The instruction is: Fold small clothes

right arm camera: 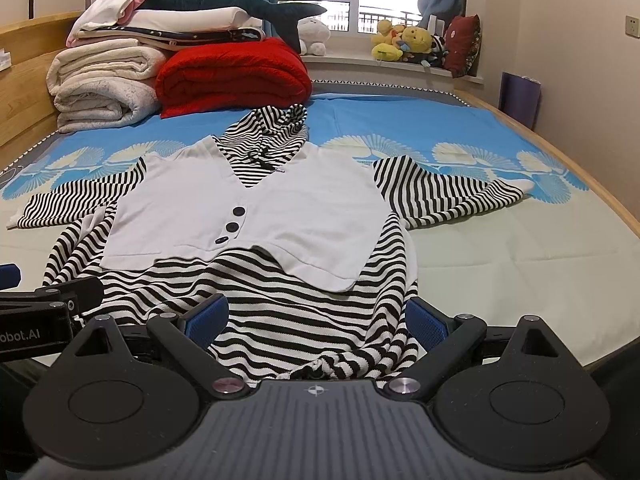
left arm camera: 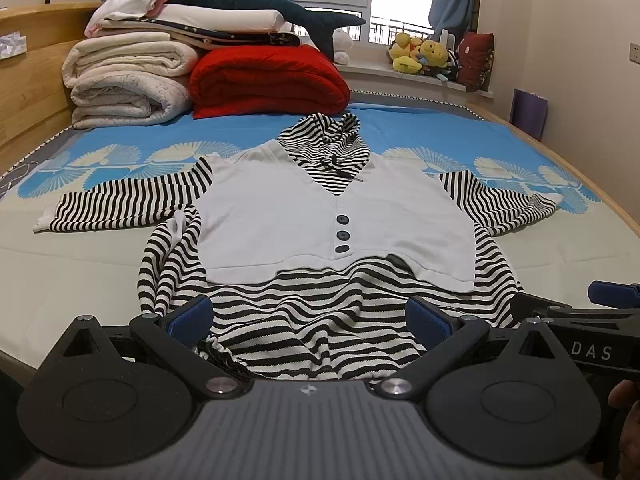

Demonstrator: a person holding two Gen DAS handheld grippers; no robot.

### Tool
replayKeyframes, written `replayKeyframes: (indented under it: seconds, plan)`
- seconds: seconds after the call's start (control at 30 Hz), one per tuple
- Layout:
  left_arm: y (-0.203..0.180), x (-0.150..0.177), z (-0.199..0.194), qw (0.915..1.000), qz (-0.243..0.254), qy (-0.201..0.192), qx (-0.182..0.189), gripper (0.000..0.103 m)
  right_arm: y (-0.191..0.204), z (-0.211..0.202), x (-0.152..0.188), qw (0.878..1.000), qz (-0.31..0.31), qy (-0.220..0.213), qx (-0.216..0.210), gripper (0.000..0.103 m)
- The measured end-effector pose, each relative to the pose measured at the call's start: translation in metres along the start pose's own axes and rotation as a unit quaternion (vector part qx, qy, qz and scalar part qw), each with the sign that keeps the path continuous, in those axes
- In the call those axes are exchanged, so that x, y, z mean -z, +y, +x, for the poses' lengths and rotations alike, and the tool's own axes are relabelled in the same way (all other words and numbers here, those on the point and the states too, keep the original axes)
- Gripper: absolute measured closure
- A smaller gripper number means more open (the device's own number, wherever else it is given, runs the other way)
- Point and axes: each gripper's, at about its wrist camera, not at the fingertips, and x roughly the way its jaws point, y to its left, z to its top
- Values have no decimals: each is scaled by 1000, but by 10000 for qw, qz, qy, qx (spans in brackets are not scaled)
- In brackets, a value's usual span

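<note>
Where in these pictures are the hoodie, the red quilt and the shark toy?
hoodie (left arm camera: 280, 216), left wrist view, on its white front panel.
red quilt (left arm camera: 268, 80), left wrist view, on the top of the fold.
shark toy (right arm camera: 256, 4), right wrist view, on the body near the tail.

One striped hoodie (left arm camera: 320, 216) with three buttons (left arm camera: 342, 234), one red quilt (left arm camera: 268, 80), two grippers.

striped hooded top (left arm camera: 320, 220) with white vest front; face-up; sleeves spread; on bed
</note>
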Motion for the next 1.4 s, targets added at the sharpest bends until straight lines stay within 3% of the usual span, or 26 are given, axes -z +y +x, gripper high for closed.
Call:
replayKeyframes:
  seconds: [0.5,0.57,0.63,0.73,0.87,1.03,1.23,1.4]
  plan:
    - [6,-14,-7,9998,-51,-194,-96,1,-2,-1,-1,10000,33,-29,13,8]
    - [14,-26,-5,9995,-44,-282,-165,8,-4,-2,-2,9999,89,-54,22,8]
    - [23,-42,0,9992,-62,-347,-206,23,-7,-3,-3,9999,135,-95,30,8]
    - [40,-71,10,9983,-108,-516,-266,35,-9,-4,-3,9996,193,-223,34,11]
    - [66,-115,34,9968,-228,-744,-177,38,-8,-6,-4,9988,177,-448,35,21]
    - [104,-172,80,9948,-264,-949,-277,57,-12,-12,-14,9961,217,-857,-47,27]
    - [163,-212,144,9937,-204,-993,-485,63,-22,-14,-66,9956,125,-898,-239,27]
    - [231,-193,193,9923,-753,-707,-685,66,-18,16,-137,9890,-161,-1409,-412,27]
